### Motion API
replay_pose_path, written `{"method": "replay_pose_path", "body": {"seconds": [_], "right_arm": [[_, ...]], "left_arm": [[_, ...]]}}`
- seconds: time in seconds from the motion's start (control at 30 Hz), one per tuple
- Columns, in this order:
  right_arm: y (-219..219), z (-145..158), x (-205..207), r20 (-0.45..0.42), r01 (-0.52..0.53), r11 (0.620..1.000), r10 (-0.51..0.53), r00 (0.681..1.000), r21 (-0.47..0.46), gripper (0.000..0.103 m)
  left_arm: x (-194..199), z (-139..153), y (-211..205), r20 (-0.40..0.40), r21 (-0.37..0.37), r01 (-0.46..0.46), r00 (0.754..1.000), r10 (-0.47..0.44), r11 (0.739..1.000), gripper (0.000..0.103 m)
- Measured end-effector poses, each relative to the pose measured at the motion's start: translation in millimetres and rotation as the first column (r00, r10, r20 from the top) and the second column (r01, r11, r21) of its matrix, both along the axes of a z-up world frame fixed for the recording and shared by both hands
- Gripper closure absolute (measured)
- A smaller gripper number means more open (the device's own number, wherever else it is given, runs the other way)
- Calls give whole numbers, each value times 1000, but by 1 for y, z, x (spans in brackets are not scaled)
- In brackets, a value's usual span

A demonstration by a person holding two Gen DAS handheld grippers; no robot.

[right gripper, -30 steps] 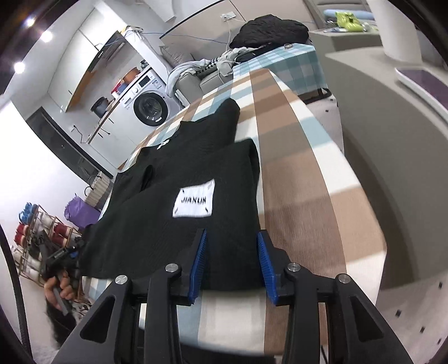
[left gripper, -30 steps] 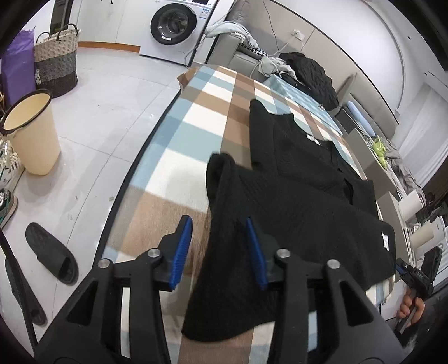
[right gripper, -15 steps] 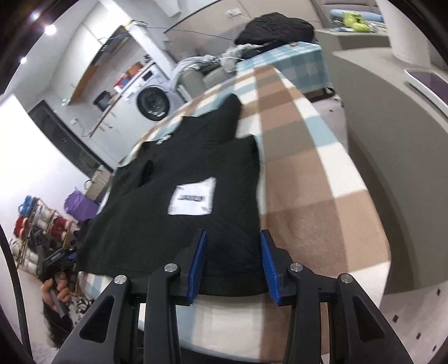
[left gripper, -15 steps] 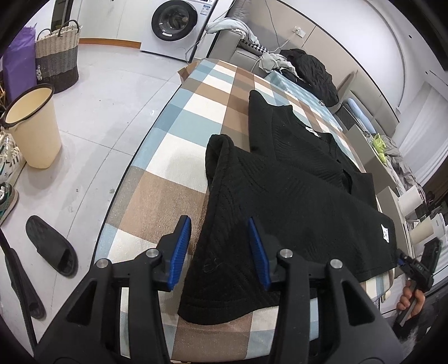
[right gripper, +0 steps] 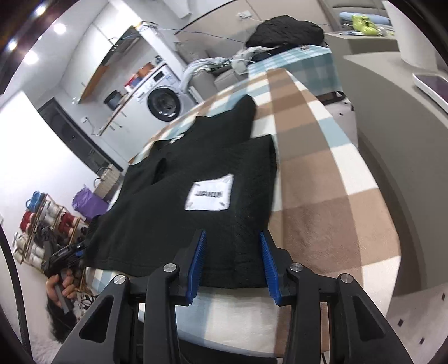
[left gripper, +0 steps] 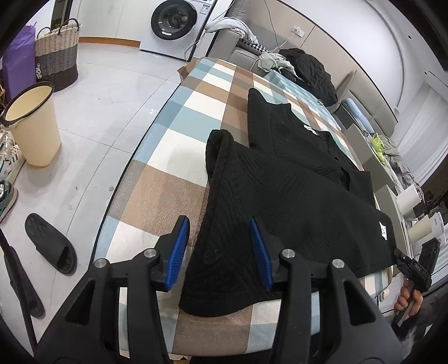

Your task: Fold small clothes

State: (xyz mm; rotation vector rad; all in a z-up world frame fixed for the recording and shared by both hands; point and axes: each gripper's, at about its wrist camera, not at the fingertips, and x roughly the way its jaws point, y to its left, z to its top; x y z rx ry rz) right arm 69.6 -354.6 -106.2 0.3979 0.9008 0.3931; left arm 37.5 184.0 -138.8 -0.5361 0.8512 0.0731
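Note:
A black knitted garment (left gripper: pixel 280 190) lies spread on the checked table (left gripper: pixel 193 112), its lower part folded over the top, with a white label (right gripper: pixel 210 193) facing up. My left gripper (left gripper: pixel 218 224) hovers over the garment's near left corner. Its jaws are opening, and the cloth lies flat beneath them, untouched by the pads. My right gripper (right gripper: pixel 232 235) stands open over the near right hem (right gripper: pixel 232 280), which also lies flat. Each gripper shows small in the other's view, held in a hand (left gripper: pixel 406 294).
On the floor left of the table stand a cream bucket (left gripper: pixel 30 126), a black slipper (left gripper: pixel 50 243) and a wicker basket (left gripper: pixel 56 53). A washing machine (left gripper: pixel 175 22) is at the back. Dark clothes (left gripper: pixel 308 70) are heaped past the table's far end. A grey counter (right gripper: pixel 392 112) flanks the right.
The left jaws stand a little wider than before. Both views have shifted slightly, showing more of the garment's near hem. The garment itself lies as it did.

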Motion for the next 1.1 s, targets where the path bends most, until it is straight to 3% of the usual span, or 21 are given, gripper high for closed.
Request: {"method": "replay_pose_path", "body": {"seconds": [0.27, 0.3, 0.33, 0.37, 0.47, 0.63, 0.77, 0.9, 1.1], "right_arm": [[-3, -1, 3, -7, 31, 999, -31, 999, -24, 64], [-2, -2, 3, -8, 34, 999, -34, 999, -32, 64], [0, -2, 4, -4, 43, 998, -44, 999, -48, 70], [2, -1, 3, 7, 54, 996, -53, 999, -70, 79], [8, 8, 1, 65, 65, 993, -59, 996, -96, 97], [8, 39, 6, 146, 90, 995, -81, 986, -53, 99], [3, 63, 30, 158, 122, 992, -123, 980, 15, 99], [2, 82, 75, 143, 158, 986, -165, 976, 58, 99], [-2, 78, 169, 46, 246, 961, -254, 966, 122, 99]], "left_arm": [[-10, 0, -6, 3, 23, 8, 1000, -8, 1000, 60], [-11, 1, -9, 11, 41, 11, 1000, -11, 999, 65], [-13, 4, -11, 30, 59, 16, 999, -17, 998, 88], [-14, 6, -13, 48, 74, 19, 999, -22, 997, 97], [-14, 15, -13, 87, 82, 4, 996, -11, 997, 100], [1, 39, -3, 154, 40, -11, 988, 5, 999, 100], [33, 61, 11, 212, -8, -24, 977, 25, 1000, 101], [82, 81, 22, 240, -8, -19, 971, 21, 1000, 100], [180, 83, 43, 195, -18, -30, 980, 33, 999, 100]]}}
